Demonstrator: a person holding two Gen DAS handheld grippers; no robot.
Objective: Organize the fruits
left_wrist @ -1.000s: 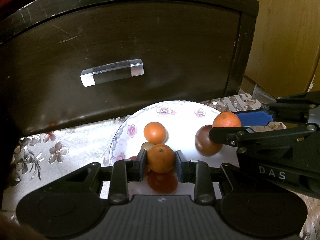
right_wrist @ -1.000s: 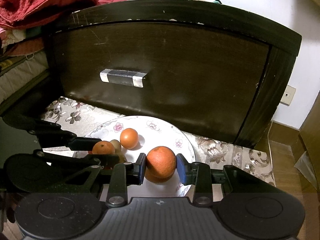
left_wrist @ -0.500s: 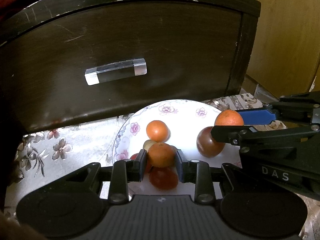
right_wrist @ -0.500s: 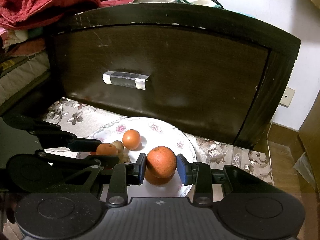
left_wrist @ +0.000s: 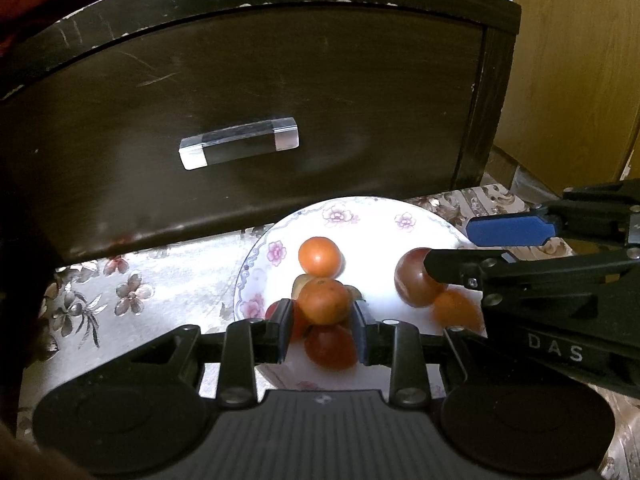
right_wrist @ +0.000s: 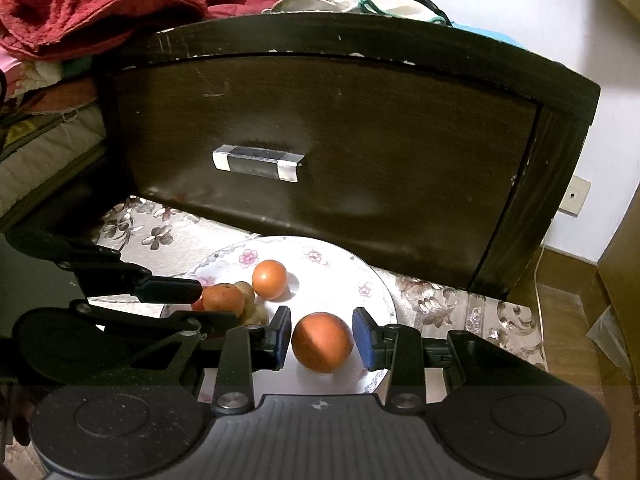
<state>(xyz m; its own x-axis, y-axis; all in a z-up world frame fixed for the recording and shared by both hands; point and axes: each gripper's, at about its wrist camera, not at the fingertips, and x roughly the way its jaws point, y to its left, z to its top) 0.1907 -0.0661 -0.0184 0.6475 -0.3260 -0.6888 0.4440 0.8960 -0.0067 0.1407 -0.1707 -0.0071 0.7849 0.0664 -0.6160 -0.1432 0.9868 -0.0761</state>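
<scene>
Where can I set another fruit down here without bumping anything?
Bare patches: the plate's far right, between the lone small orange and the rim; the floral cloth left of the plate, before the drawer front. Crowded: the fruit pile under the held orange in the left gripper, and the big orange between the right gripper's fingers.

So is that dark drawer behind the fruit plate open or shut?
Shut. The drawer front sits flush inside its dark frame, with no gap showing the inside; nothing touches its handle.
</scene>
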